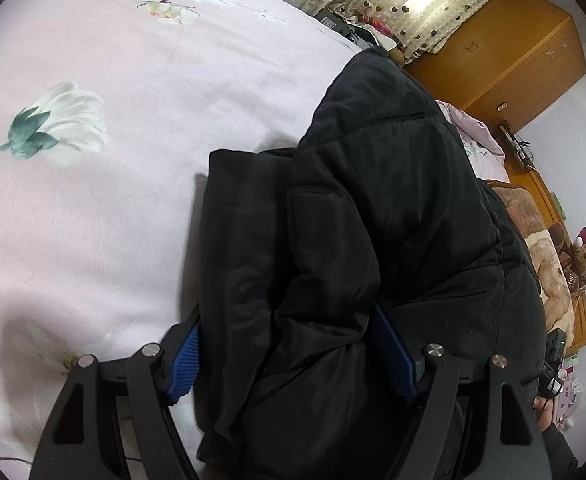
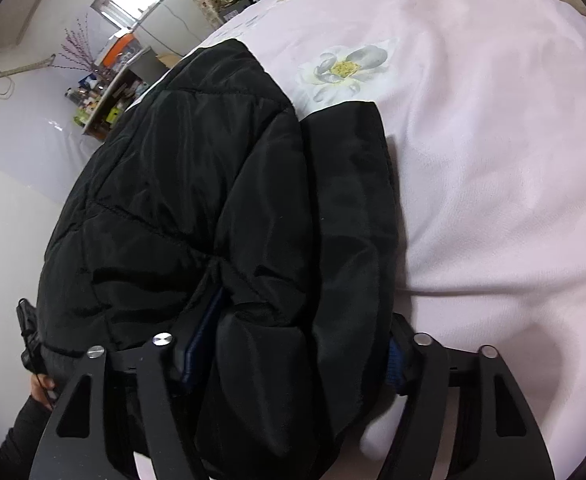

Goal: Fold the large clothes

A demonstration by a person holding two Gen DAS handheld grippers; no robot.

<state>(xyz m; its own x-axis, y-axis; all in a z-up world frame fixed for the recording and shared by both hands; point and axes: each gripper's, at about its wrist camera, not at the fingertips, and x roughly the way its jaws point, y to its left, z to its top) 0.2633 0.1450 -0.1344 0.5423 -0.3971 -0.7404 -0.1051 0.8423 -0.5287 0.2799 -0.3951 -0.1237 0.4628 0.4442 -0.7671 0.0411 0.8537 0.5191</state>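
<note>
Hiding both jaws' tips: bunched black jacket (image 1: 373, 220).

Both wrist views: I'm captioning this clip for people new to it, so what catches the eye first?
A bulky black padded jacket fills the middle of both views, bunched between the blue-padded fingers of the left gripper and the right gripper. It lies on a pale pink bedsheet printed with white flowers.
</note>
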